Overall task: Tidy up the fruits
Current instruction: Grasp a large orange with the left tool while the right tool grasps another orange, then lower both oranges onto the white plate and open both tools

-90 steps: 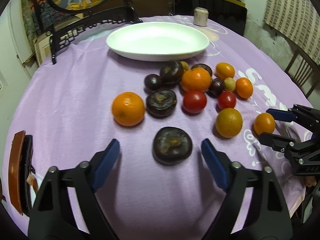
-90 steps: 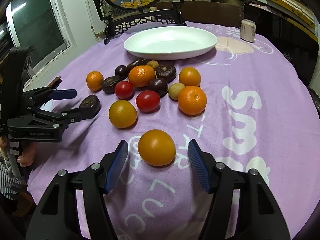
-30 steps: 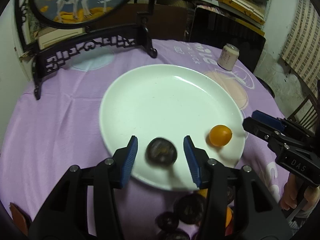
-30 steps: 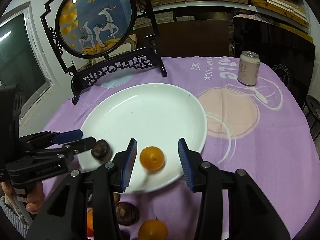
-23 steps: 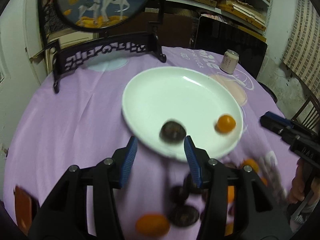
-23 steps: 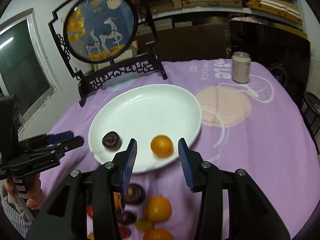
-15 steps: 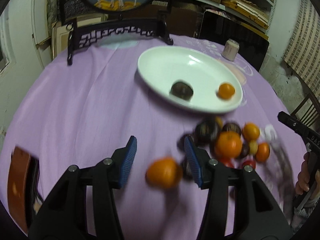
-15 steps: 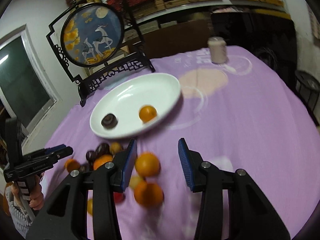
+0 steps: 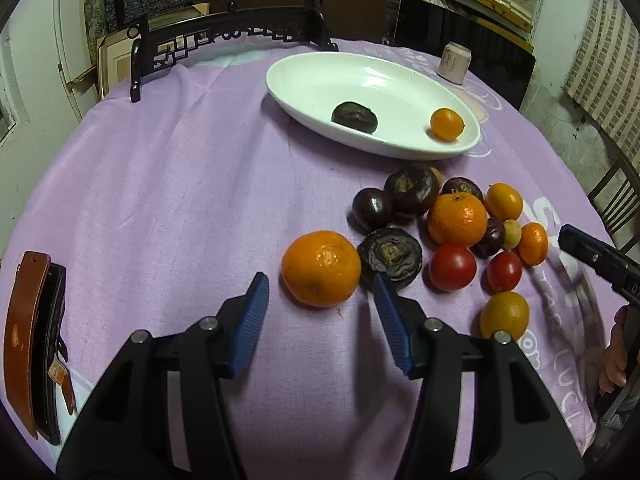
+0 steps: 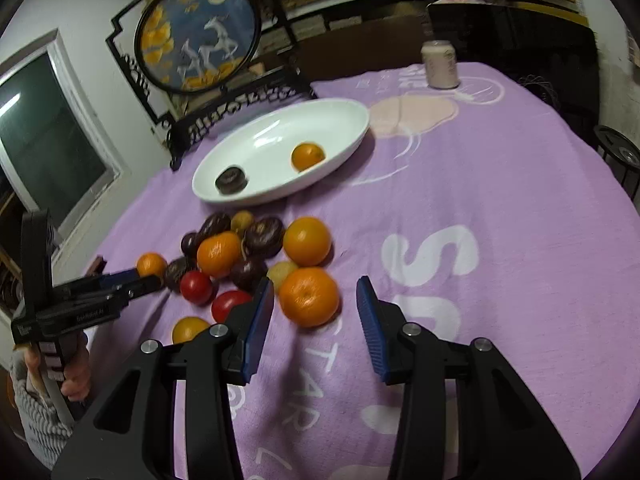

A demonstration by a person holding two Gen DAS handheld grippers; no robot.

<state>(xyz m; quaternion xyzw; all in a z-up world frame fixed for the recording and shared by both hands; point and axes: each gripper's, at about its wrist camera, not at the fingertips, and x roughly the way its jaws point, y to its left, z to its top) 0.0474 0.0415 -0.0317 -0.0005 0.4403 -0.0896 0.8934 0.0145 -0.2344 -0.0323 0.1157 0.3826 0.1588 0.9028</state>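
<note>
A white oval plate (image 9: 304,80) holds a dark purple fruit (image 9: 354,114) and a small orange (image 9: 447,123); the plate also shows in the right wrist view (image 10: 340,120). A pile of oranges, red tomatoes and dark fruits (image 9: 456,220) lies on the purple cloth in front of it. My left gripper (image 9: 322,320) is open and empty, just behind a large orange (image 9: 321,268). My right gripper (image 10: 316,328) is open and empty, just behind another orange (image 10: 309,296). The left gripper also shows in the right wrist view (image 10: 120,282).
A pale drink can (image 10: 440,65) stands at the far side of the table. A framed round deer picture on a black stand (image 10: 198,36) stands behind the plate. A brown leather case (image 9: 28,336) lies at the table's left edge. A chair (image 9: 618,196) stands at the right.
Both grippers let go of the dark fruit and the small orange on the plate, drew back from it, and now sit low by the pile, each behind an orange.
</note>
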